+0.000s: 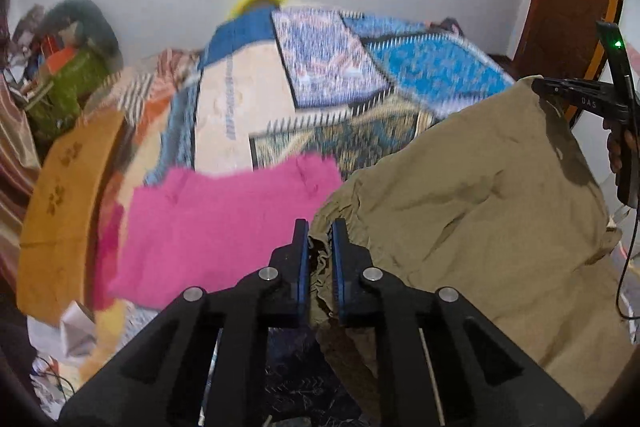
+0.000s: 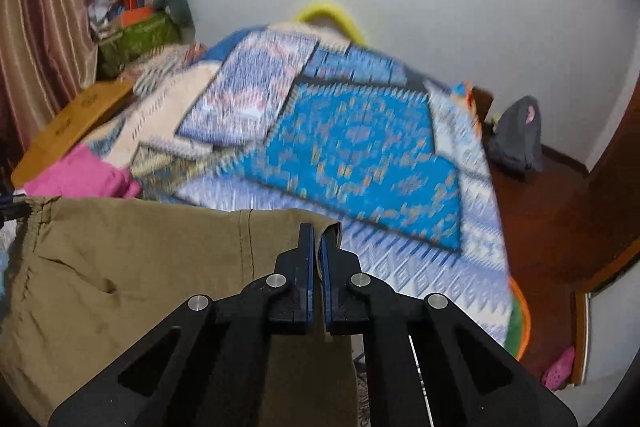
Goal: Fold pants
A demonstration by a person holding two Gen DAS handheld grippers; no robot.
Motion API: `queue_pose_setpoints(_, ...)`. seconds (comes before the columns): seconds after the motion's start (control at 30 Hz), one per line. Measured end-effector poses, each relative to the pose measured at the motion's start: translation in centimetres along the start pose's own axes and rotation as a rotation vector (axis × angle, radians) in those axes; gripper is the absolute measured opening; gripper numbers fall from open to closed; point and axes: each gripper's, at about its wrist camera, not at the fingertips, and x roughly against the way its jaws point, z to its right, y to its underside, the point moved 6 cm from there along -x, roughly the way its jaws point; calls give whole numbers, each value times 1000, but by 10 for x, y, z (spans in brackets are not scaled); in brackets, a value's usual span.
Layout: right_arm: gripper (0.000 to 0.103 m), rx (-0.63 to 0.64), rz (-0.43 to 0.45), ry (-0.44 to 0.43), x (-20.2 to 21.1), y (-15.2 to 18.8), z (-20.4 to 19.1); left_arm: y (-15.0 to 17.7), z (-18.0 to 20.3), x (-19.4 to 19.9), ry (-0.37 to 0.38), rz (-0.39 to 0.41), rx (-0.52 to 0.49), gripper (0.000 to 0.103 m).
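A pair of khaki pants (image 1: 480, 211) hangs spread between my two grippers above the bed. My left gripper (image 1: 320, 231) is shut on the gathered waistband at one corner. My right gripper (image 2: 315, 233) is shut on the other top corner of the pants (image 2: 132, 267). The right gripper also shows in the left wrist view (image 1: 560, 89) at the far right, pinching the cloth. The lower part of the pants hangs out of sight below the fingers.
A bed with a blue patterned quilt (image 2: 360, 155) lies ahead. A pink garment (image 1: 224, 223) lies on its near left part. An orange board (image 1: 60, 211) and a cluttered green box (image 2: 136, 39) stand at the left. Wooden floor with a grey bag (image 2: 516, 135) is at the right.
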Motion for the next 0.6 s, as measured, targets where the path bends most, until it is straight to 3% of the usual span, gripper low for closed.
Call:
queue_pose_setpoints(0.27,3,5,113,28,62,-31,-3,-36,9,56,6,112,-26,9)
queue_pose_setpoints(0.6,3,-46,192,-12,142,-7,-16,-10,24,118,47,156,-15,9)
